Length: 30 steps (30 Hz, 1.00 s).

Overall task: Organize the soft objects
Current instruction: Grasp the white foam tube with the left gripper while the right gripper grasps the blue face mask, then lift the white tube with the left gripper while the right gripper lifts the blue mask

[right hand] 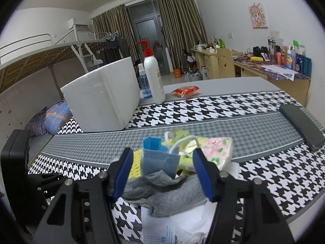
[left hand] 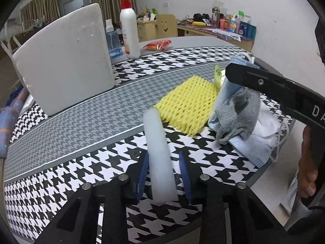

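The left tool (left hand: 163, 174) is sitting at the bottom centre of its own view, its blue pads closing in on a white foam strip (left hand: 159, 152). The left pad is touching the strip's side, while a thin gap is showing at the right pad, so whether the strip is truly pinched cannot be told. The strip is lying on the houndstooth counter (left hand: 81, 122) and running up toward the frame's middle, where its far end is meeting a yellow foam net (left hand: 187, 106).

Just right of the net, a grey sock (left hand: 236, 113) is draping over a heap of face masks (left hand: 256, 142), with the black arm of the right tool crossing the upper right of that view.

In the right wrist view, the right tool (right hand: 163, 172) is standing with its jaws parted at lower centre, astride the grey sock (right hand: 162, 191) (the pads are not pressing on it). Directly above the sock a folded blue mask (right hand: 159, 160) is standing upright, and a floral packet (right hand: 218, 149) is lying to the right of it.

A white foam box (right hand: 101, 99) is standing in the left-centre of this frame, well apart from the pile; its inside is not showing from either camera. A pump bottle (right hand: 153, 75) is standing right of the box, and a dark flat case (right hand: 301, 126) is lying at the right edge.
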{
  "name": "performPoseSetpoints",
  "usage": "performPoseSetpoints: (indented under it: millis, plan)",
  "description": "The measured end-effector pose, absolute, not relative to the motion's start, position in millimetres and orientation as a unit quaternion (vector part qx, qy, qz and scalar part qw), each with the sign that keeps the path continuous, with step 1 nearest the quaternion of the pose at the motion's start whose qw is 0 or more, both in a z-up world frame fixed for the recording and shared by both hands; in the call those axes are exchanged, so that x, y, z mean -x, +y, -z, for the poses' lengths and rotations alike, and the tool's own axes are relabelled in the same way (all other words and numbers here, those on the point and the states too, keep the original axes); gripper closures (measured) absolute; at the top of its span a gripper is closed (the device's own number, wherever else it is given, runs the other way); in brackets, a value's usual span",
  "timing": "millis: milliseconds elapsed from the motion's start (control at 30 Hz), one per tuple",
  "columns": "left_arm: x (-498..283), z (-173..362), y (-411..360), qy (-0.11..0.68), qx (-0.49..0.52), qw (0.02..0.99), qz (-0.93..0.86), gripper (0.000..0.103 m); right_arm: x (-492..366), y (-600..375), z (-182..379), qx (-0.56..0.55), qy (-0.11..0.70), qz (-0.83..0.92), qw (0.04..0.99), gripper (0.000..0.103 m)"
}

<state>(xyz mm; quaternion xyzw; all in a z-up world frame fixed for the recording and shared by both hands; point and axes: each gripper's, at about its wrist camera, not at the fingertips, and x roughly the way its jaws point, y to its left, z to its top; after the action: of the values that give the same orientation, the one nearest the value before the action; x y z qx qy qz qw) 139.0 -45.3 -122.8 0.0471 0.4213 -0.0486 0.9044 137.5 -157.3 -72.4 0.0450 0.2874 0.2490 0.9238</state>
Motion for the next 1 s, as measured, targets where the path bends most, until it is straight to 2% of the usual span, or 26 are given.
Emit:
performPoseSetpoints:
  millis: [300, 433, 533, 1000]
  plan:
    - [-135, 121, -43, 0.419, -0.047, 0.905, 0.047, 0.082, -139, -154, 73, -0.048, 0.294, -0.259, 0.919, 0.065]
    - [-132, 119, -40, 0.414, -0.037, 0.908, 0.051, 0.087, -137, -152, 72, -0.040, 0.293, -0.259, 0.919, 0.084]
    - [-130, 118, -40, 0.410, -0.036, 0.910, 0.055, 0.088, -134, -152, 70, -0.038, 0.291, -0.259, 0.920, 0.091]
    - [-117, 100, -27, 0.382, -0.014, 0.922, 0.058, 0.090, -119, -157, 42, -0.050, 0.251, -0.262, 0.930, 0.093]
